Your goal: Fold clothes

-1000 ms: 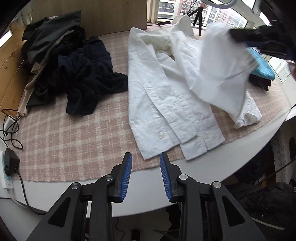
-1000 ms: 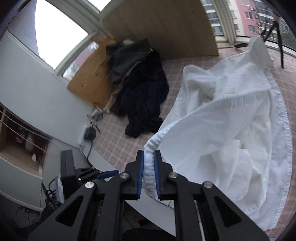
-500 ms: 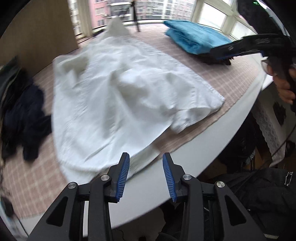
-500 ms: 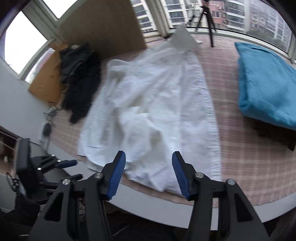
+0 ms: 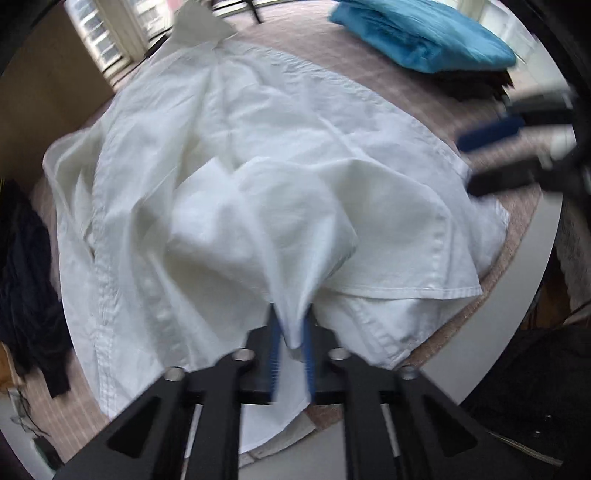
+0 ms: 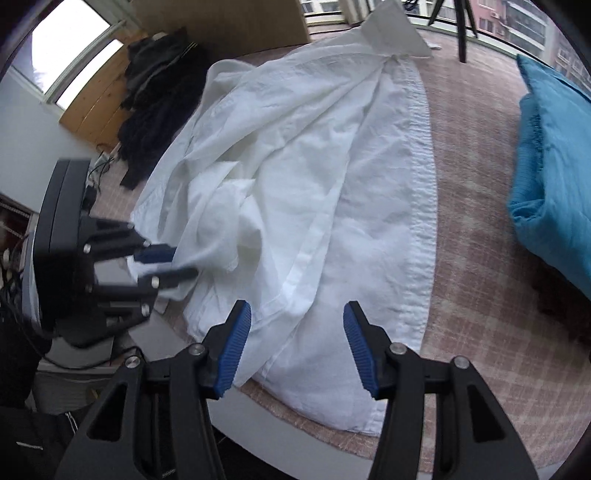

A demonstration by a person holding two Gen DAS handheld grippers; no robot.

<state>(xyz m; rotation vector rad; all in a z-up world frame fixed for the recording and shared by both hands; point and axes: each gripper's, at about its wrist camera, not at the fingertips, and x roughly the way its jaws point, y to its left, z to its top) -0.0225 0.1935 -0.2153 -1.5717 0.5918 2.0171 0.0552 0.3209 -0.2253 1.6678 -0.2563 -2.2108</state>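
A white shirt (image 5: 258,166) lies spread and rumpled on the pink plaid cloth, its collar (image 6: 391,33) toward the window. My left gripper (image 5: 291,325) is shut on a bunched fold of the shirt near its front hem, and the fabric rises in a ridge from the pads. In the right wrist view the left gripper (image 6: 166,264) pinches the shirt (image 6: 314,166) at its left edge. My right gripper (image 6: 297,325) is open above the shirt's near hem with nothing pressed between its blue pads (image 6: 236,347). It shows blurred at the right in the left wrist view (image 5: 491,158).
A folded blue garment (image 6: 550,166) lies on darker items at the right (image 5: 424,37). A heap of dark clothes (image 6: 159,92) sits at the far left (image 5: 22,277). The white table rim (image 5: 517,295) curves close by. A tripod leg (image 6: 461,29) stands behind the collar.
My right gripper let go of the shirt and opened, and the shirt dropped flat on the table. My left gripper moved over the shirt and shut on a fold of it.
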